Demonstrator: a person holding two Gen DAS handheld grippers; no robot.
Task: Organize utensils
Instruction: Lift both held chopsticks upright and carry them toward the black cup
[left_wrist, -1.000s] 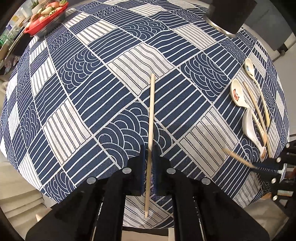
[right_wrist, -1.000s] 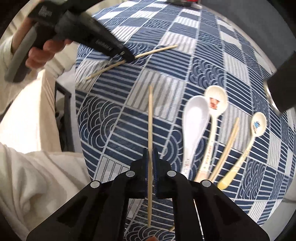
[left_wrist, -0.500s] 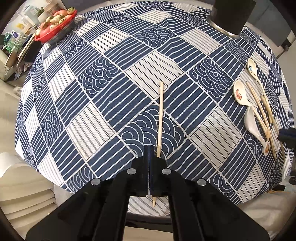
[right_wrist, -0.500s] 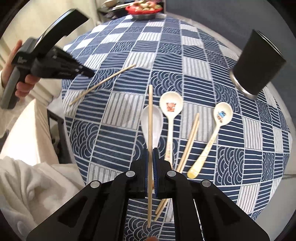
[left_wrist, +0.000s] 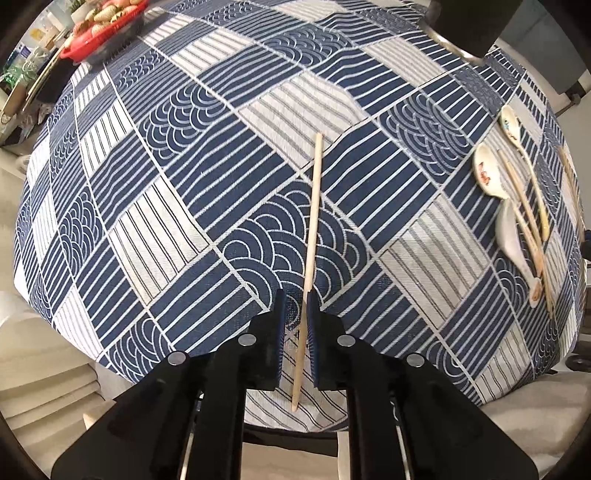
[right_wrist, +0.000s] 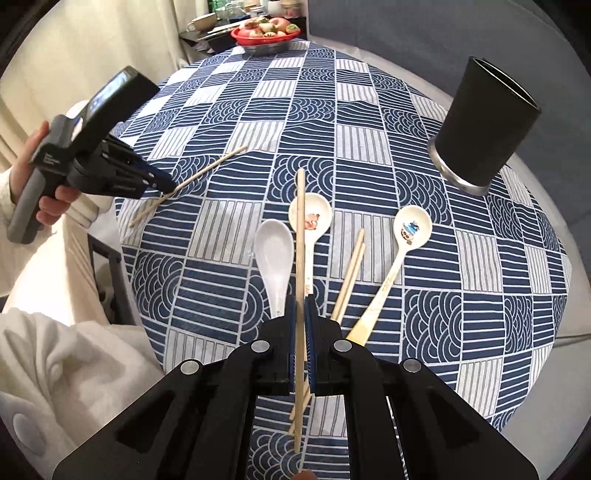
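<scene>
Chopsticks, pale wood, thin and straight: one chopstick (left_wrist: 311, 254) lies on the blue-and-white patterned table (left_wrist: 184, 206), its near end over the table's edge, between the pads of the left tongs (left_wrist: 295, 306). These stand narrowly apart; the stick lies close by the right pad, and whether it touches I cannot tell. They have just been opening: half a second ago they were closed beside the stick, not around it. From the right wrist view, going left to right, a plain white spoon (right_wrist: 275, 266), a held chopstick (right_wrist: 300, 295) clamped in the right tongs (right_wrist: 300, 306) and raised over the spoons, a spoon with a red picture (right_wrist: 314, 221), a chopstick pair (right_wrist: 351, 277) flat on the cloth, a spoon with a blue picture (right_wrist: 410, 232), and a black cup (right_wrist: 484, 129) standing upright at far right. Since a second ago the right tongs have lifted, and the black cup now shows whole.
</scene>
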